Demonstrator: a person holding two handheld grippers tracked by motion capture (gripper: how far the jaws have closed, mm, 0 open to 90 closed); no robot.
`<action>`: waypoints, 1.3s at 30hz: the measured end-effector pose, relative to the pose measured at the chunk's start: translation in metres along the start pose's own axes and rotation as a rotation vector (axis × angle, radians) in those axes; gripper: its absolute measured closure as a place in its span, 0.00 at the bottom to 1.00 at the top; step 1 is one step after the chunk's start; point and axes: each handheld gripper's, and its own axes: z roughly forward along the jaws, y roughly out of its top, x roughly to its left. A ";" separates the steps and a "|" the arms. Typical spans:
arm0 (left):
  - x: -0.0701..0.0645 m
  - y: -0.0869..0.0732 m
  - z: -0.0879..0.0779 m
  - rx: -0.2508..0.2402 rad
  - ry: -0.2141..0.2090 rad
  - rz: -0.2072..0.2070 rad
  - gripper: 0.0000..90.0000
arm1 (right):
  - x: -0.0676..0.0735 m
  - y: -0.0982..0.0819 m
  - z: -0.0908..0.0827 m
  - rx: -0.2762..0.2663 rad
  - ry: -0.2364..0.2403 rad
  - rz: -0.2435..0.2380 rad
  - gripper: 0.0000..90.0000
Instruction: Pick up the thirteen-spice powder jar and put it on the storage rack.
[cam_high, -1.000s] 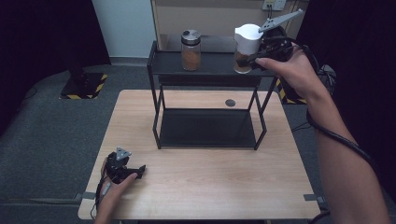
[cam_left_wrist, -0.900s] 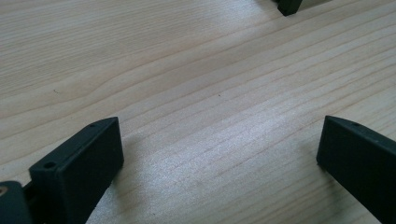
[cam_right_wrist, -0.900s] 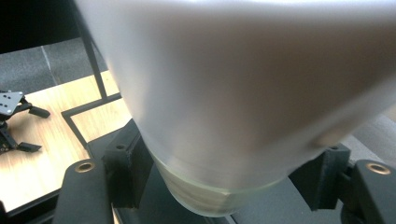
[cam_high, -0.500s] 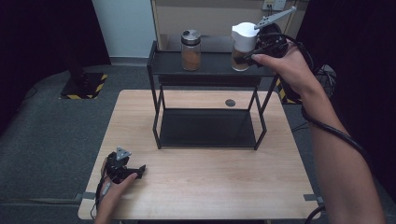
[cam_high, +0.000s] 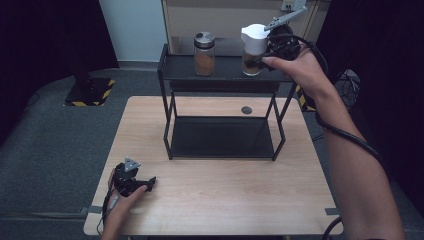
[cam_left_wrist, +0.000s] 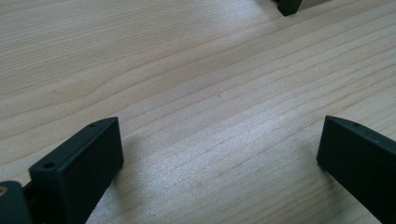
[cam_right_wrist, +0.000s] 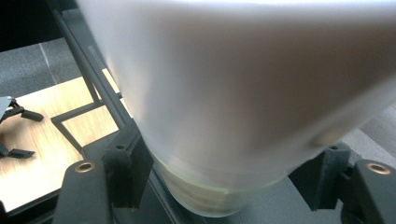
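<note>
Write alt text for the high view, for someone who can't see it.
The right gripper is clamped on a white-lidded jar at the right end of a black rack's top shelf, beside a silver-lidded spice jar. The left gripper rests, jaws open, on the wooden table near its front-left corner.

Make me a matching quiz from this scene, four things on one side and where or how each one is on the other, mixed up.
Things:
1. White-lidded jar
2. Silver-lidded jar
3. Left gripper
4. Rack

Places or states:
A. Open, low over the table's near left corner
B. Standing on the table
C. Alone on the top shelf's left part
D. Held in the right gripper at the shelf's right end

Pairs: 1-D, 2-C, 3-A, 4-B
</note>
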 end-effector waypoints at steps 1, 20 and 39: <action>0.000 0.000 0.000 0.000 0.000 0.000 0.00 | 0.000 0.000 0.001 0.000 0.001 0.004 0.35; 0.000 0.000 0.000 -0.001 0.000 0.000 0.00 | -0.006 0.003 0.015 0.024 0.016 0.034 0.35; 0.000 0.000 0.000 0.000 0.000 0.000 0.00 | -0.013 0.001 0.016 0.021 0.029 0.094 0.35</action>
